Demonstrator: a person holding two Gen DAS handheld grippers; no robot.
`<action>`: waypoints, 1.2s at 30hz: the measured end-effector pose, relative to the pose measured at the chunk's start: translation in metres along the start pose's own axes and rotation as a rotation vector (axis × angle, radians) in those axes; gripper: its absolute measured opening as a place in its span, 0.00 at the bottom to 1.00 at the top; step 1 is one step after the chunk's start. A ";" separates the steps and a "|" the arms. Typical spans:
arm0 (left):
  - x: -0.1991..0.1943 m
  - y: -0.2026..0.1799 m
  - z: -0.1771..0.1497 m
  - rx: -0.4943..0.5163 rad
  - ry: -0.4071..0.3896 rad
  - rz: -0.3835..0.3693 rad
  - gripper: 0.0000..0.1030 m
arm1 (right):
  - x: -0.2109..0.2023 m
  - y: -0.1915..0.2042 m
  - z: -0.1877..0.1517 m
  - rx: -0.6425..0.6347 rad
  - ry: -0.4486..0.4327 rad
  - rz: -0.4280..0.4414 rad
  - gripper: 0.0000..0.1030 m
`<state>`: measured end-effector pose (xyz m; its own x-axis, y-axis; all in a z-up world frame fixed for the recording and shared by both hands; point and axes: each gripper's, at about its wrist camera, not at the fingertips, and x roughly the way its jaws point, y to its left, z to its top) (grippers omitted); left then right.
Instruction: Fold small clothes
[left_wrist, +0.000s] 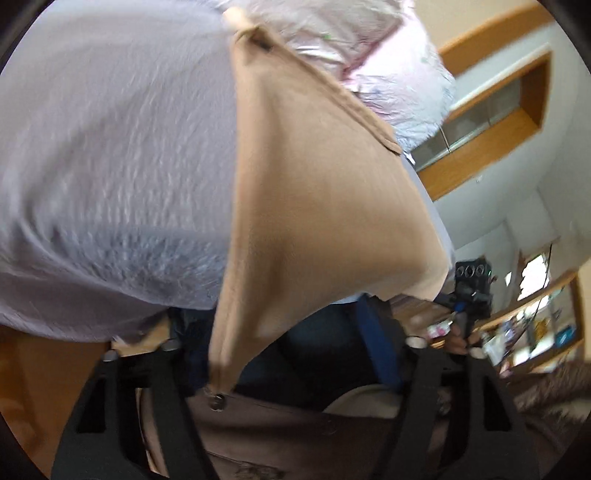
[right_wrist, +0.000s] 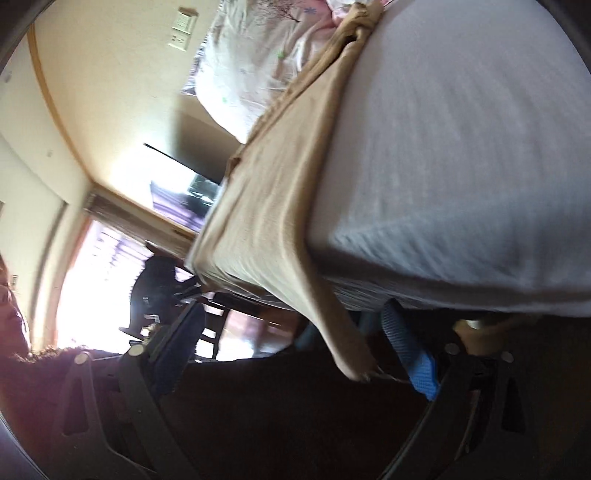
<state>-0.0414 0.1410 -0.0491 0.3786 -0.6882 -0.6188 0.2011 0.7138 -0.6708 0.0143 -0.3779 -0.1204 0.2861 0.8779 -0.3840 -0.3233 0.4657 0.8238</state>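
left gripper: jaws wide, tan garment draped between | right gripper: jaws wide, garment corner at 6 o'clock | bedsheet behind

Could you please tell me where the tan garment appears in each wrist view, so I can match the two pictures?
Left wrist: tan garment hangs centre, tapering to lower left.
Right wrist: it runs diagonally through the middle, top right to bottom.
Shared landmark: the white sheet beside it.

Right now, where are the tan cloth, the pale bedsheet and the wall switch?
tan cloth (left_wrist: 325, 206), left wrist view, middle of its hanging panel.
pale bedsheet (right_wrist: 461, 166), right wrist view, its flat top.
wall switch (right_wrist: 183, 33), right wrist view, plate centre.
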 end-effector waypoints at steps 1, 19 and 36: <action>0.004 0.005 0.000 -0.047 0.016 -0.007 0.42 | 0.002 -0.002 0.000 0.007 -0.003 0.012 0.40; -0.035 -0.054 0.228 0.030 -0.296 -0.008 0.05 | 0.006 0.110 0.248 -0.219 -0.391 -0.146 0.07; 0.013 0.056 0.322 -0.318 -0.328 0.010 0.54 | 0.088 -0.014 0.361 0.268 -0.400 -0.313 0.78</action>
<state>0.2655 0.2140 0.0364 0.6552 -0.5677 -0.4984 -0.0723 0.6096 -0.7894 0.3696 -0.3477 -0.0146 0.6669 0.5683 -0.4819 0.0567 0.6062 0.7933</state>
